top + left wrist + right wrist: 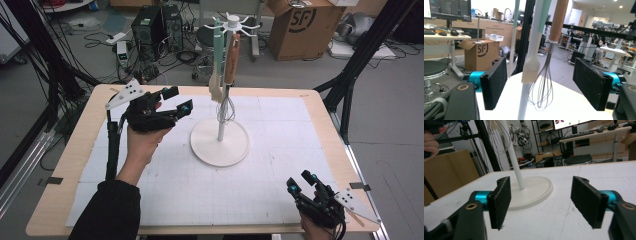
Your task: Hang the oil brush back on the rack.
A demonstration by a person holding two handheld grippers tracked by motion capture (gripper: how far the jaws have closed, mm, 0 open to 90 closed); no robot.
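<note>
A white stand (220, 142) with a round base and hooks at its top is set at the middle of the table. A mint-handled brush (217, 75) and a wooden-handled whisk (229, 95) hang from it. My left gripper (178, 99) hovers open just left of the stand, pointing at it. In the left gripper view the brush (531, 70) and whisk (541, 90) hang beyond the wide-apart jaws, untouched. My right gripper (300, 180) rests open near the front right edge. Its own view looks across the mat at the stand's base (534, 190), with nothing between its jaws.
A white gridded mat (200, 190) covers the wooden table. Black frame struts (350, 75) rise at the right and left of the table. On the floor behind are a cardboard box (300, 25), a computer tower (150, 27) and cables.
</note>
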